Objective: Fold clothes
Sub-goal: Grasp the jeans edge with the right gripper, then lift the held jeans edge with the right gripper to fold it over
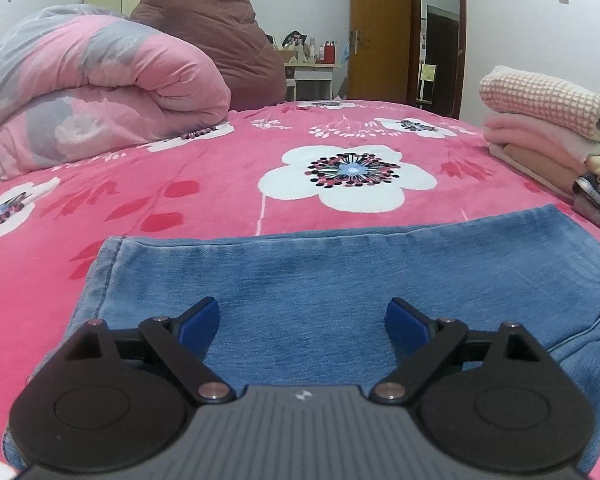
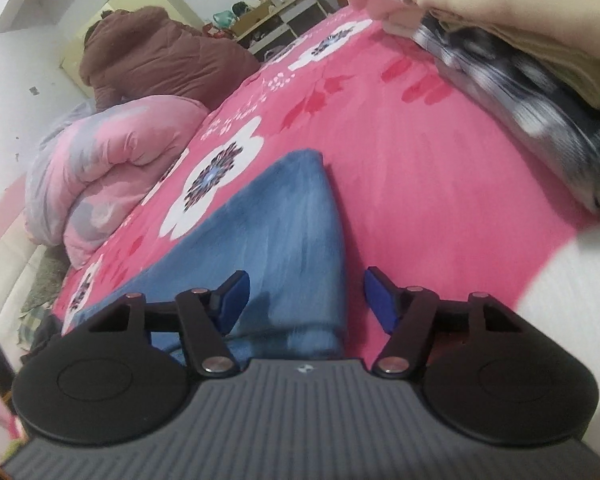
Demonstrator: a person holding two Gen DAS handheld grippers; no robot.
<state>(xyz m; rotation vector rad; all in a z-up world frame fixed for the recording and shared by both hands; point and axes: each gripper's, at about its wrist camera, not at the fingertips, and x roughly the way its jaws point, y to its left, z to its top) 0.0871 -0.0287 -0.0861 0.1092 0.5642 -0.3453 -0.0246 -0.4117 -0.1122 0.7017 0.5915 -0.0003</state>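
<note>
The jeans (image 1: 340, 276) lay flat on the bed (image 1: 180, 208), a light-washed blue denim with a stitched side seam and a hemmed end toward the far side. In the right wrist view the jeans (image 2: 284, 216) narrowed to a folded corner, blurred by motion.

The left gripper (image 1: 302, 322) hovered over the denim, its jaws spread wide with nothing between the blue pads. The right gripper (image 2: 306, 300) stood with its jaws partly open; the fabric's edge lay between them, but neither pad pressed on it.

The near part of the jeans was hidden beneath both gripper bodies.

The bed carried a plush pink cover printed with white flowers. A rolled pink-and-grey quilt (image 1: 92, 92) sat at the far left. A stack of folded clothes (image 1: 548, 132), knitted and soft, stood at the right, cut off by the frame.
</note>
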